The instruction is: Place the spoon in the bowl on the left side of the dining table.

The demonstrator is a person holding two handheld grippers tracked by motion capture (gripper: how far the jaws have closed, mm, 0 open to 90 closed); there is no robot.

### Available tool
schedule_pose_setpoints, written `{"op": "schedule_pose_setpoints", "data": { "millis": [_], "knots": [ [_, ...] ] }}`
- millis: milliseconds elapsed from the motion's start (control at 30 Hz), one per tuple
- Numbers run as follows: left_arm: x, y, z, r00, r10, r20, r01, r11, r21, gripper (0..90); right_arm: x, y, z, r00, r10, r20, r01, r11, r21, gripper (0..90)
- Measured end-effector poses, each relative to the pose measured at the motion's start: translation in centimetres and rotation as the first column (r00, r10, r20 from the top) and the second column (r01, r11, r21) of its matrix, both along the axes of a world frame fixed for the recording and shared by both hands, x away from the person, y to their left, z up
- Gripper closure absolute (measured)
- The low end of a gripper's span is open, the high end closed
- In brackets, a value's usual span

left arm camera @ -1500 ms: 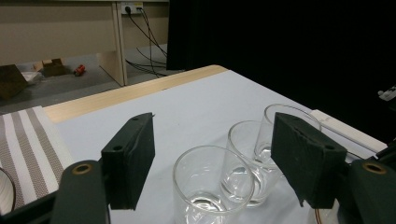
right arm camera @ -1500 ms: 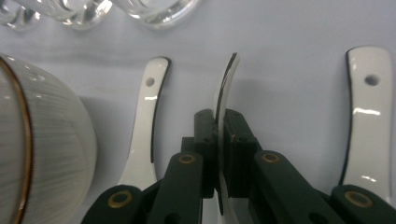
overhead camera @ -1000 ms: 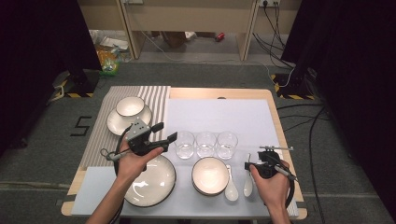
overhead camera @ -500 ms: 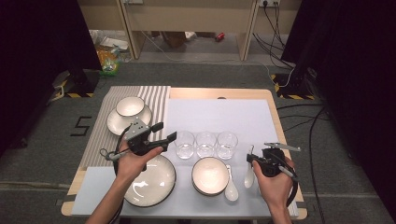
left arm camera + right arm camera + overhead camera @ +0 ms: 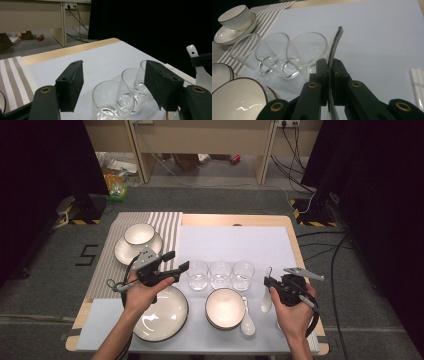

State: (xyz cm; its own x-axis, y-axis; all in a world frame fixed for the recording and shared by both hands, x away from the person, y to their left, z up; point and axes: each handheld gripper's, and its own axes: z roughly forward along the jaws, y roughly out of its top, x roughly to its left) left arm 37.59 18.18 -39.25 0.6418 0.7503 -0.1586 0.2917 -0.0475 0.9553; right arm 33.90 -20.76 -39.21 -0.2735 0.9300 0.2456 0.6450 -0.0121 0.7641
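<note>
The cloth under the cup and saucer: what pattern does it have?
The cloth has grey and white stripes, clearest in the high view, under the cup and saucer.

A single white numeral "5" [image 5: 88, 255] is marked on the grey floor left of the surface [image 5: 235, 237]; nothing else can be read anywhere

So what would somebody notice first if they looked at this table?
Probably the three clear glasses lined up in a row mid-table. Then the white spoon pinched in the right gripper and lifted near the table's right side, while the left gripper hovers open beside the glasses, above the big plate.
</note>
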Motion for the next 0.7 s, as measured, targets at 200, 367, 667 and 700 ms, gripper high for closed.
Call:
{"op": "schedule_pose_setpoints", "data": {
  "millis": [200,367,667,700],
  "knots": [
    [0.0,0.0,0.0,1.0,-0.003,-0.002,0.003,1.0,-0.007,31.6,0.2,0.3,0.5,0.9991,0.01,0.042,-0.01,1.0,0.0,86.3],
    [0.0,0.0,0.1,1.0,-0.008,-0.003,0.008,0.9999,-0.016,31.6,0.3,0.6,1.0,0.9971,0.009,0.076,-0.009,1.0,-0.004,86.3],
    [0.0,-0.1,0.1,1.0,-0.007,-0.003,0.007,0.9998,-0.017,31.5,0.8,1.1,2.2,0.9881,0.021,0.152,-0.02,0.9998,-0.006,86.3],
    [0.0,-0.1,0.1,1.0,-0.008,-0.004,0.008,0.9999,-0.014,31.5,0.9,1.2,2.3,0.9874,0.023,0.157,-0.021,0.9997,-0.01,86.2]
  ]
}}
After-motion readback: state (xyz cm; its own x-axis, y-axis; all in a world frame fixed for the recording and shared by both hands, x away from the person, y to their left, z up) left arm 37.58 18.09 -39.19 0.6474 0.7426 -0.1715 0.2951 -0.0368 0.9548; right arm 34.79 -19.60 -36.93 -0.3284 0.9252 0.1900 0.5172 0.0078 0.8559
